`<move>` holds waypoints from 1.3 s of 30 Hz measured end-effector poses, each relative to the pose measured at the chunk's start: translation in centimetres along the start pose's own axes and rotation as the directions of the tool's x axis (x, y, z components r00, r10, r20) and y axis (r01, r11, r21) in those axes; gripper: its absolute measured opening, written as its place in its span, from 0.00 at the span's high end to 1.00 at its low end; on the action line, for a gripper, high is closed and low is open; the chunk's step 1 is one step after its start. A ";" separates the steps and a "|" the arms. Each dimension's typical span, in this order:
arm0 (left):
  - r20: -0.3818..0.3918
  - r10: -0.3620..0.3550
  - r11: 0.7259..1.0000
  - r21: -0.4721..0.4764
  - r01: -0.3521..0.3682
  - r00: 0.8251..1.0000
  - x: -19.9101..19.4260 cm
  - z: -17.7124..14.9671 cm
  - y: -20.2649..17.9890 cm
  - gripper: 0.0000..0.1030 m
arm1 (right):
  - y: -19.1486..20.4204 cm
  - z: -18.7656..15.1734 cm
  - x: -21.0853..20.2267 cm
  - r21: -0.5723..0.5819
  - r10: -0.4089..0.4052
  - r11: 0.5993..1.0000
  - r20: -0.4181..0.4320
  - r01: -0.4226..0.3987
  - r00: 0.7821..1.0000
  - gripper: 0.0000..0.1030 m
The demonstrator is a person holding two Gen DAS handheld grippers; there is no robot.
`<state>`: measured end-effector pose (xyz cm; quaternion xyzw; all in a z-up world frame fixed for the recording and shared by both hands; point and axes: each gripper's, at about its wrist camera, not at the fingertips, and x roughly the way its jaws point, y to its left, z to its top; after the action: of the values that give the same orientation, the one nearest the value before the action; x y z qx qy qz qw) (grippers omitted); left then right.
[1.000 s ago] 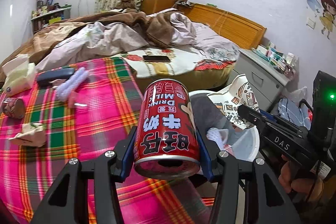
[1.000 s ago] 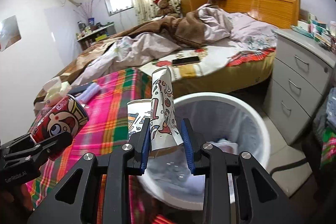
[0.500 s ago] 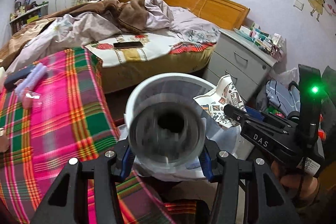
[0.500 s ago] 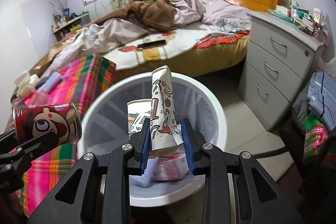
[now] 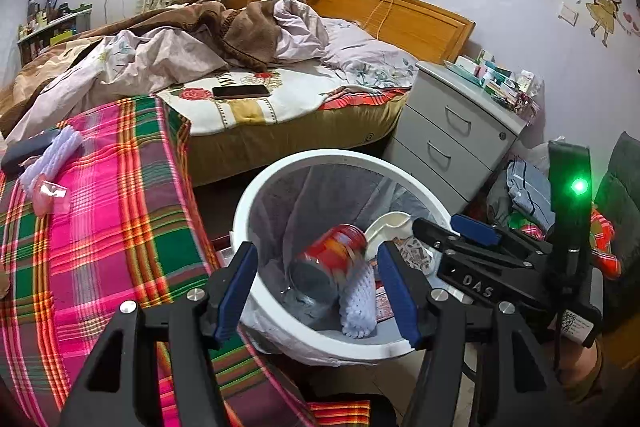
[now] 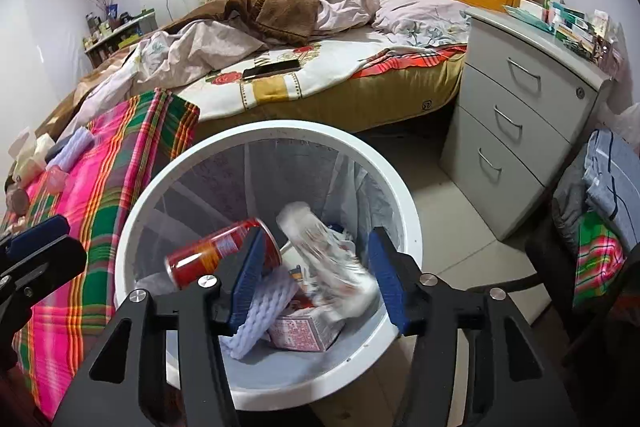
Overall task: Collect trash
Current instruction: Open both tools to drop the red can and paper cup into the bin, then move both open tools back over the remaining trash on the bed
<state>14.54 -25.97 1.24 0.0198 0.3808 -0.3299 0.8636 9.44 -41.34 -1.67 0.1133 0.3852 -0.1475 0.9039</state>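
A white trash bin [image 5: 280,179] [image 6: 280,129] with a clear liner stands on the floor beside the plaid table. My left gripper [image 5: 316,291] is open above it; the red milk can [image 5: 332,259] [image 6: 212,255] is blurred and falling inside the bin. My right gripper [image 6: 316,279] is open over the bin; the patterned paper cup [image 6: 324,251] is blurred, dropping inside. A white foam sleeve [image 6: 260,315] and a pink carton [image 6: 304,331] lie at the bin's bottom. The right gripper's body shows in the left wrist view [image 5: 480,259].
The plaid tablecloth [image 5: 100,227] holds a lilac foam sleeve [image 5: 52,155], a dark case [image 5: 24,151] and a pink wrapper [image 5: 48,191]. A bed with a phone [image 5: 240,91] lies behind. A grey drawer unit [image 6: 520,123] and clothes [image 6: 608,171] stand to the right.
Both grippers moved over the bin and opened. The red can left the left gripper and the paper cup left the right one; both are falling into the bin.
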 end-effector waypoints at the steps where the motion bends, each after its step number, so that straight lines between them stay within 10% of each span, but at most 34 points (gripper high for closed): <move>1: 0.003 0.005 1.000 -0.004 -0.005 1.000 -0.2 0.0 0.2 0.38 | 0.0 0.0 -0.2 0.001 0.003 1.000 0.004 -0.003 1.000 0.46; 25: 0.089 0.144 0.985 -0.113 -0.134 0.986 -6.4 -1.6 7.5 0.37 | 5.7 0.4 -2.5 -0.051 0.125 0.991 0.080 -0.122 0.989 0.46; 39: 0.104 0.315 0.924 -0.259 -0.280 0.943 -10.3 -3.6 15.3 0.36 | 12.2 0.6 -1.6 -0.157 0.255 0.957 0.061 -0.243 0.965 0.46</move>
<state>16.09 -7.25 2.28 -0.0510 0.3473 -0.1465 0.9248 13.08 -29.94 1.06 0.0875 0.3408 -0.0078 0.9360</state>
